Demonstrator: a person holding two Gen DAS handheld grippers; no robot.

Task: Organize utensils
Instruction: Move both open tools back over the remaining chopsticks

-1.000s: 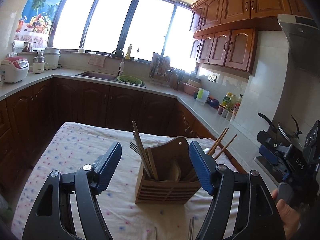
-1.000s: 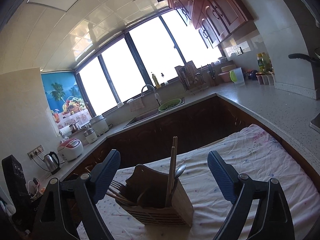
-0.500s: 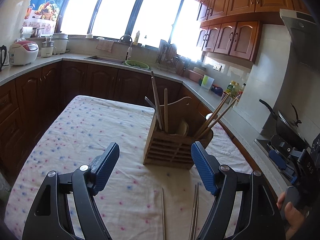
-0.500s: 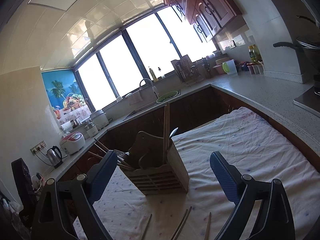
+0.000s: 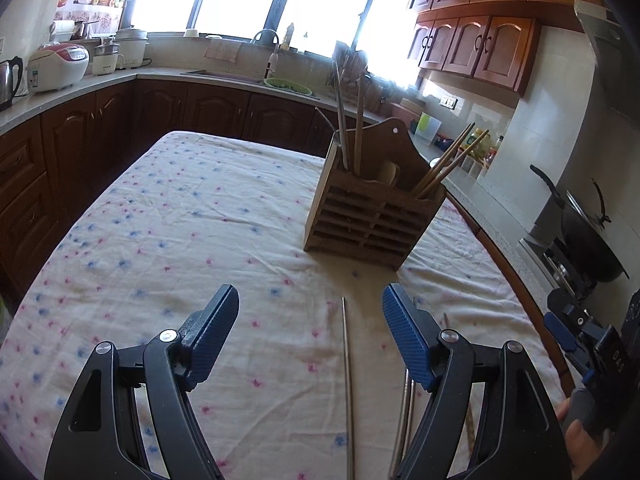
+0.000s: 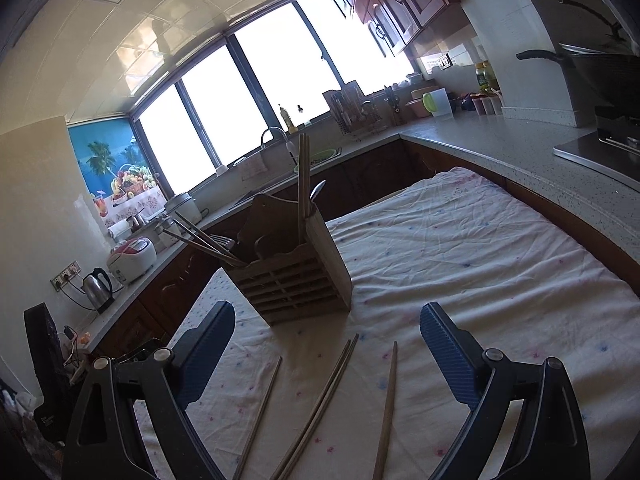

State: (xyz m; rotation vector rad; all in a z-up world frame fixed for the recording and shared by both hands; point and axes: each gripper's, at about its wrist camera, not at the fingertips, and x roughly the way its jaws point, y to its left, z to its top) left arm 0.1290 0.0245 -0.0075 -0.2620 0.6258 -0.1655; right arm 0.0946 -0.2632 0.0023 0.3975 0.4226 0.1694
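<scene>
With some chopsticks already stood in the wooden holder (image 6: 296, 268) at frame centre, four loose chopsticks (image 6: 320, 404) are left flat on the cloth (image 6: 460, 248) at the bottom, and the left gripper (image 5: 310, 332) and right gripper (image 6: 326, 344) are held wide and empty.

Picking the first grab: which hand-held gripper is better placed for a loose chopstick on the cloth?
Probably left. The left hand-held gripper is open with a single chopstick lying alone between its fingers. The right hand-held gripper, also open, faces several chopsticks fanned out, two touching, so a clean single grab looks harder.
</scene>
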